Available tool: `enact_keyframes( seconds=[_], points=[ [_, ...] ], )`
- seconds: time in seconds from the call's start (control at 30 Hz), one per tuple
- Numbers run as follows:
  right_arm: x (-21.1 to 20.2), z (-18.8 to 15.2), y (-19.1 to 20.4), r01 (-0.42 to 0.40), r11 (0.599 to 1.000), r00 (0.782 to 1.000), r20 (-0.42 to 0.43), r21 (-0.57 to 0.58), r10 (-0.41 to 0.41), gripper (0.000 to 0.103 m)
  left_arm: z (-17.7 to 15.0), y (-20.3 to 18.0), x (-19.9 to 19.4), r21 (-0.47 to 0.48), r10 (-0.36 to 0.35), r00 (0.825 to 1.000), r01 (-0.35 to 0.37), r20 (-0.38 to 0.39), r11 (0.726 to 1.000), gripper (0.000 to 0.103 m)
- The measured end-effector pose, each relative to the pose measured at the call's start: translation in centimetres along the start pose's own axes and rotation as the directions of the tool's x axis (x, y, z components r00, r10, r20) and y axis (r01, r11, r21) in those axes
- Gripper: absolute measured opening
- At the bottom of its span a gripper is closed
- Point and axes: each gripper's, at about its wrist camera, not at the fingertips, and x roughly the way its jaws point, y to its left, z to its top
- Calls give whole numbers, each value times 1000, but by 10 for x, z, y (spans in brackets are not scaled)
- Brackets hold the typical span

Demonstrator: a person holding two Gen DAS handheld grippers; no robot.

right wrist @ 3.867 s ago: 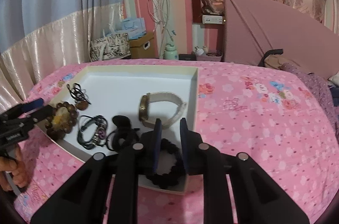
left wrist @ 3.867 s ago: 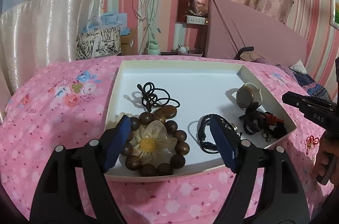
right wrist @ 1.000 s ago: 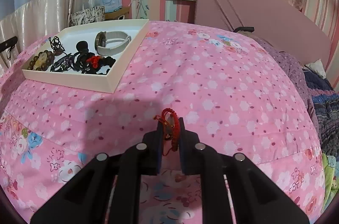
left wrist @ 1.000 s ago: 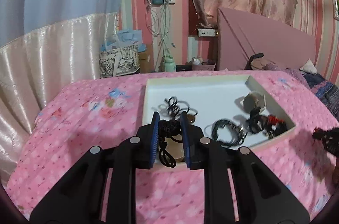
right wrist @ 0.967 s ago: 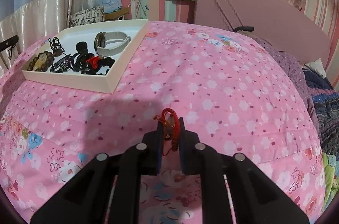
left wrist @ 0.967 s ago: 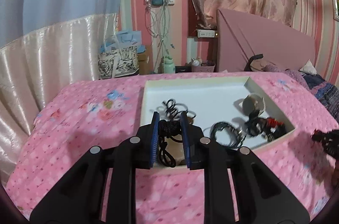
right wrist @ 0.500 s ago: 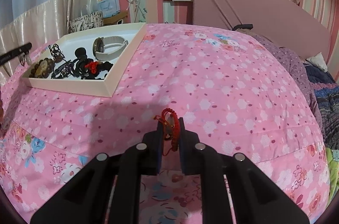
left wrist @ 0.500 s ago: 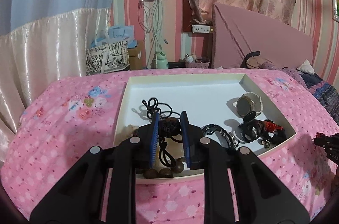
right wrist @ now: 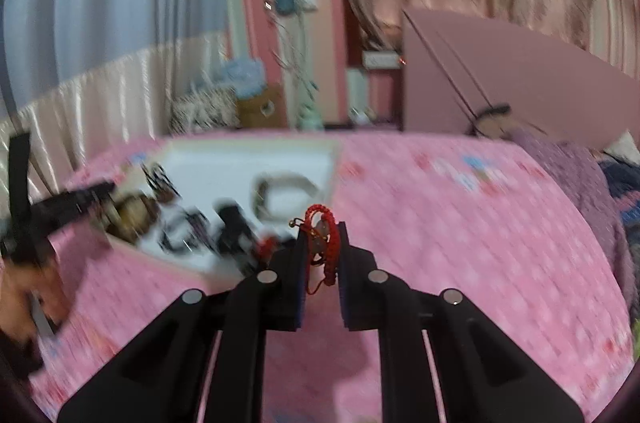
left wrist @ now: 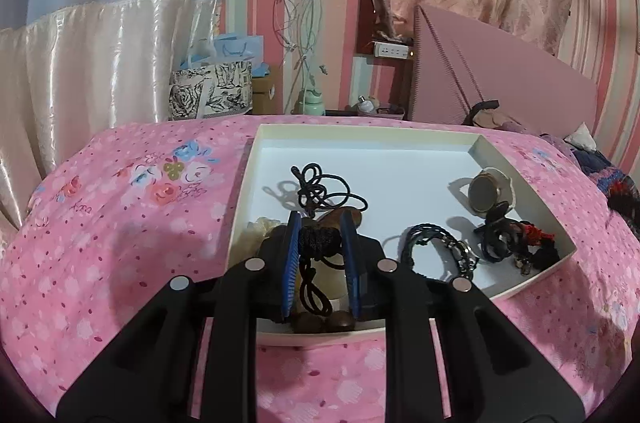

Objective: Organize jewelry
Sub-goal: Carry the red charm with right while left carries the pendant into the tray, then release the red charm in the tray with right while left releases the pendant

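Observation:
A shallow white tray lies on the pink floral bedspread and holds a black cord necklace, a braided black bracelet, a watch and a dark tangle with red. My left gripper is shut on a black cord bracelet, held over the tray's near left part above a wooden bead bracelet. My right gripper is shut on a red braided bracelet and is beside the tray's near right corner; that view is blurred.
The pink bedspread spreads around the tray. A pink headboard stands at the back right. A patterned bag and a cardboard box sit behind the bed, below hanging cables and a wall socket. The left gripper also shows in the right wrist view.
My left gripper has carried the black cord bracelet forward over the tray. My right gripper has swung with the red bracelet from out on the bedspread toward the tray.

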Motion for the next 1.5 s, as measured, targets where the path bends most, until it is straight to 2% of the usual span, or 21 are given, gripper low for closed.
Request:
enact_keyframes(
  seconds=[0.13, 0.33, 0.83, 1.5],
  points=[
    [26, 12, 32, -61, 998, 998, 20, -20, 61, 13, -1, -3, 4, 2, 2, 1000, -2, 13, 1000, 19],
    [64, -12, 61, -93, 993, 995, -41, -79, 90, 13, -7, -13, 10, 27, -4, 1000, 4, 6, 1000, 19],
    [63, -17, 50, -120, 993, 992, -40, -21, 119, 13, -10, -14, 7, 18, 21, 1000, -22, 23, 1000, 19],
    [65, -16, 49, -122, 992, 992, -48, -21, 121, 13, -10, -16, 8, 21, 17, 1000, -18, 24, 1000, 19]
  ],
)
